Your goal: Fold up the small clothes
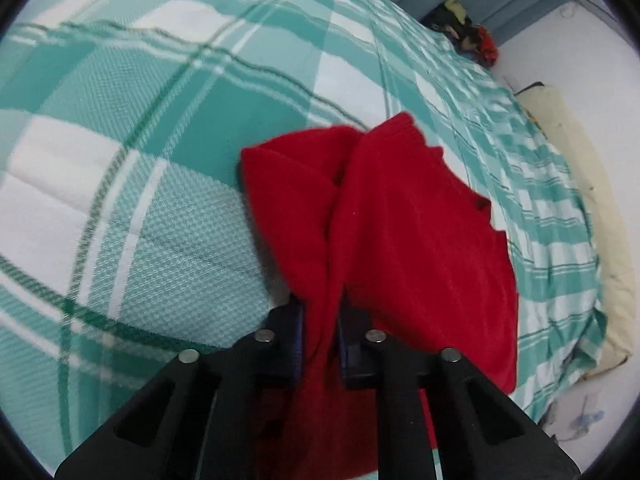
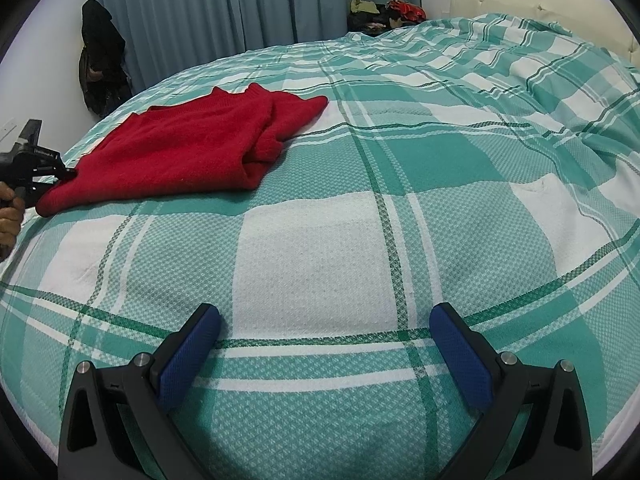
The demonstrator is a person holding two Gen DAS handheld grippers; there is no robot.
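Item: red sweater (image 2: pixel 188 148), lying on the checked bed (image 2: pixel 320 264) at ten o'clock from my right tool.
Risk: my left tool (image 1: pixel 320 320) pinches only one edge; a pull could slip it free or drag the whole sweater into a bunch.
Left tool: nearly closed, clamped on red fabric, probably the hem.
Right tool (image 2: pixel 324 344): wide open, empty, above bare bed.

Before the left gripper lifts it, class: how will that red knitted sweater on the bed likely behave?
Probably floppy: the red sweater already bunches into soft folds where the left gripper pinches its edge. It would likely drape and sag from that one corner. Its fuzzy knit looks grippy rather than slippery, so it may drag on the plaid bedspread.
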